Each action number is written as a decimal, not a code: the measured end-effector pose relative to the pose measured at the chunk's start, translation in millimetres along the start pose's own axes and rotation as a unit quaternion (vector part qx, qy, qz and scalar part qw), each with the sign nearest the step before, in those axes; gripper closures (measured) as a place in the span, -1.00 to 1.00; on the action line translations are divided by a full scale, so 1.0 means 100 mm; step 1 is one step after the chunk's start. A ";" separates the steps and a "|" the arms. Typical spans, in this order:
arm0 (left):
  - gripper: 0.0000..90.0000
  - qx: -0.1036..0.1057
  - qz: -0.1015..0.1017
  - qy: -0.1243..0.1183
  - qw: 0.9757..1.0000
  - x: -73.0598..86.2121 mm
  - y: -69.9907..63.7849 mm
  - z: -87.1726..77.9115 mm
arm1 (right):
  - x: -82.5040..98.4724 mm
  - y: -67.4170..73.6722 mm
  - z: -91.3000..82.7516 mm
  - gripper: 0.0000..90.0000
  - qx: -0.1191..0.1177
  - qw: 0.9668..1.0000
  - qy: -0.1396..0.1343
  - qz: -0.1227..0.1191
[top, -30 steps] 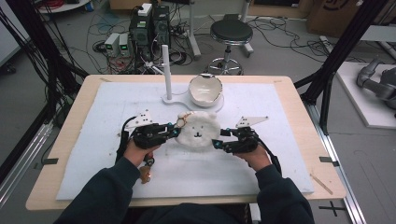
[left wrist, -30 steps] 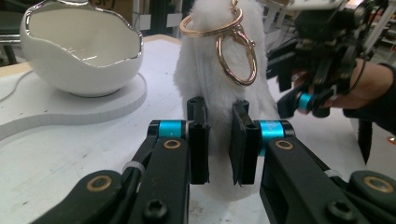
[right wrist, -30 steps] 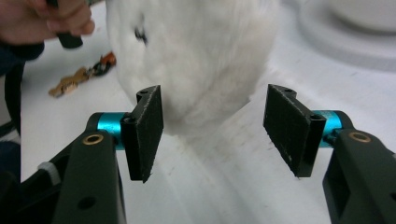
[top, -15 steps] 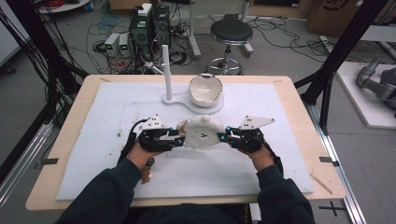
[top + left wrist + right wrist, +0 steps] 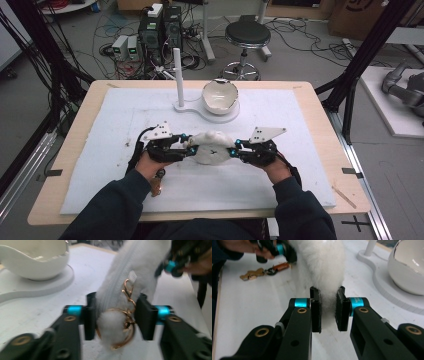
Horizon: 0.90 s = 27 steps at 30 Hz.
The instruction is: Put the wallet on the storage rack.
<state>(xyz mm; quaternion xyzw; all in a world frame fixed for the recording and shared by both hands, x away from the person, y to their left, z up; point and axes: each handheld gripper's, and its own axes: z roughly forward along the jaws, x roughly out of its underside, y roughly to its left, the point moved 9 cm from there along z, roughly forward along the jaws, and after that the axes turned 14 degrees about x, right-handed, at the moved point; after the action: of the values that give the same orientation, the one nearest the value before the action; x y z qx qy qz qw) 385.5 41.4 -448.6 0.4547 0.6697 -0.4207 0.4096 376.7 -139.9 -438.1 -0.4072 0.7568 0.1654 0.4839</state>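
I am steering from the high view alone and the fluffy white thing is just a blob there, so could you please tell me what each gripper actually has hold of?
Observer: The left gripper has its jaws around the end of the white plush pouch where a gold key ring hangs from the zipper.
Operator: Thank you. And the right one?
Observer: The right gripper pinches plain fur at the pouch's other end, with no hardware between its jaws.
Operator: Is anything lying near my left hand?
Observer: Yes, a brown keychain lies on the white mat just beyond it.
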 end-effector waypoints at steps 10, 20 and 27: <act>0.39 0.012 0.003 -0.040 0.999 -0.10 -0.01 -0.08 | 0.08 -0.11 0.07 0.04 0.012 0.997 0.019 0.067; 0.39 0.006 -0.001 -0.034 0.999 -0.09 0.01 -0.08 | 0.38 0.02 0.29 -0.09 -0.034 0.990 0.112 0.082; 0.39 0.003 -0.003 -0.030 1.000 -0.08 0.02 -0.08 | 0.43 0.19 0.37 0.59 -0.062 0.987 0.133 0.064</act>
<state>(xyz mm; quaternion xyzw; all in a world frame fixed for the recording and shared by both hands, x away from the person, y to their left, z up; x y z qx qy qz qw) 387.8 47.7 -439.1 0.4412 0.6569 -0.4376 0.4269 375.9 -123.9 -495.5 -0.4057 0.8271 0.1872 0.3408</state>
